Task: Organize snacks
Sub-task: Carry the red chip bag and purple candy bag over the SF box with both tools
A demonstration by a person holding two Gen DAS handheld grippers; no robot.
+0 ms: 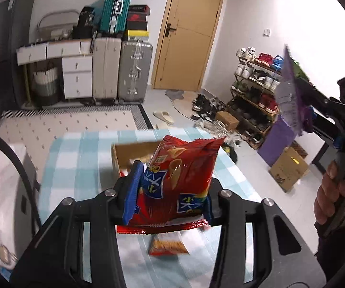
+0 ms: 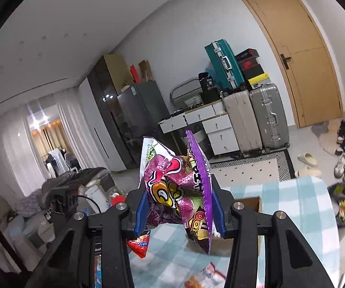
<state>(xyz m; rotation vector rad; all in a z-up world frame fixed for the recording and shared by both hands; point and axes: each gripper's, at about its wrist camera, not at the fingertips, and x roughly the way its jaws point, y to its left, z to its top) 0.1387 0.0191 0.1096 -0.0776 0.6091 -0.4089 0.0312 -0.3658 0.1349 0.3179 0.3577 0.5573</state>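
Two grippers, one bag each. My left gripper [image 1: 170, 194] was clamped on a red snack bag [image 1: 182, 177], held above the blue-checked tablecloth [image 1: 76, 158], in front of one open cardboard box [image 1: 124, 151]. My right gripper [image 2: 180, 212] pinched a crumpled purple snack bag [image 2: 179, 187] well clear of the cloth. One orange packet [image 1: 168, 246] lay flat below the red bag, near the table's front edge. Blue label panels on the red bag carried characters I couldn't read.
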